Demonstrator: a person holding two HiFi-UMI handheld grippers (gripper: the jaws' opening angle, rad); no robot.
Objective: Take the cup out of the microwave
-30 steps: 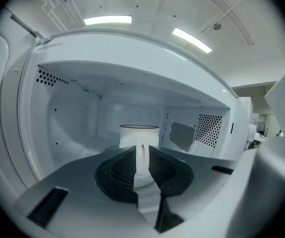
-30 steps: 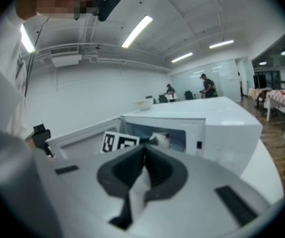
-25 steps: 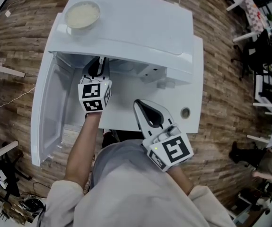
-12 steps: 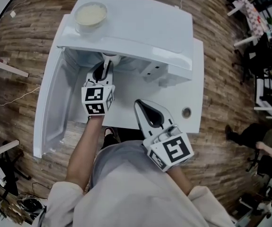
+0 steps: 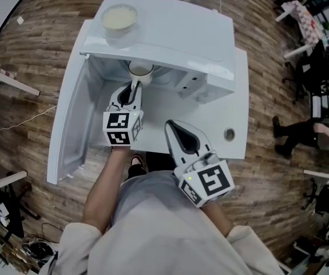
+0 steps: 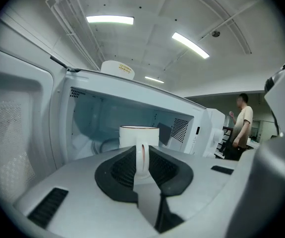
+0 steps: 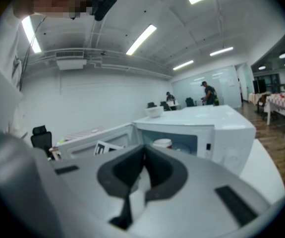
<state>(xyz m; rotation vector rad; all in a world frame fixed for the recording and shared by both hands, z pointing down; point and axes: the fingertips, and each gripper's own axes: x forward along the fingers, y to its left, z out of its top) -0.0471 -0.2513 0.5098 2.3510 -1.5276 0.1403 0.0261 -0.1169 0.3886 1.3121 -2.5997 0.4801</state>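
Observation:
A white cup (image 5: 141, 70) with a thin dark rim shows at the mouth of the white microwave (image 5: 175, 27), just under the front edge of its top. My left gripper (image 5: 134, 89) is shut on the cup's handle. In the left gripper view the handle (image 6: 141, 156) stands upright between the dark pads, with the cup (image 6: 139, 134) in front of the open cavity. My right gripper (image 5: 175, 132) hangs over the table in front of the microwave, shut and holding nothing. The right gripper view shows the cup (image 7: 163, 144) in the microwave's opening beyond my right gripper (image 7: 141, 168).
The microwave door (image 5: 67, 125) stands swung open to the left. A pale bowl (image 5: 119, 18) sits on the microwave's top. The white table (image 5: 236, 113) carries the microwave. A person (image 6: 242, 125) stands far off to the right, among chairs and tables.
My left gripper has drawn back toward me with the cup, which has come out from under the microwave's top edge into sight. The right gripper has hardly shifted.

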